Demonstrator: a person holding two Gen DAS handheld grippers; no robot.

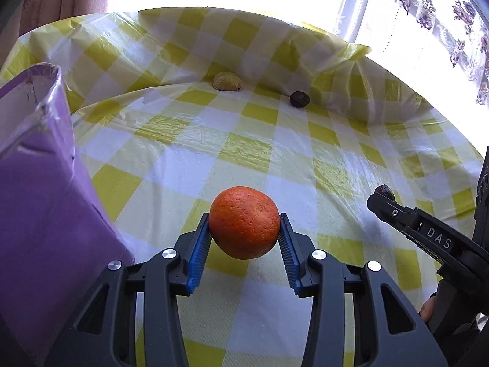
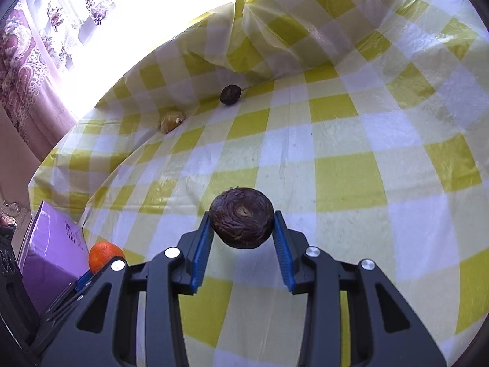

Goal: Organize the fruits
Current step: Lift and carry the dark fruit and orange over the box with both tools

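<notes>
My left gripper [image 1: 244, 229] is shut on an orange [image 1: 244, 222] and holds it just above the yellow-checked tablecloth [image 1: 189, 140]. My right gripper [image 2: 243, 223] is shut on a dark brown round fruit [image 2: 242, 217], also just above the cloth. The orange also shows at the lower left of the right wrist view [image 2: 102, 258]. The right gripper and its brown fruit [image 1: 385, 192] show at the right edge of the left wrist view. A second dark fruit [image 1: 299, 99] [image 2: 230, 94] and a pale yellow fruit [image 1: 227, 81] [image 2: 172, 121] lie at the far side.
A purple box [image 1: 45, 202] [image 2: 55, 253] stands close on the left of the left gripper. The tablecloth [image 2: 345, 140] rises in folds at the back against a bright window with floral curtains [image 1: 452, 15].
</notes>
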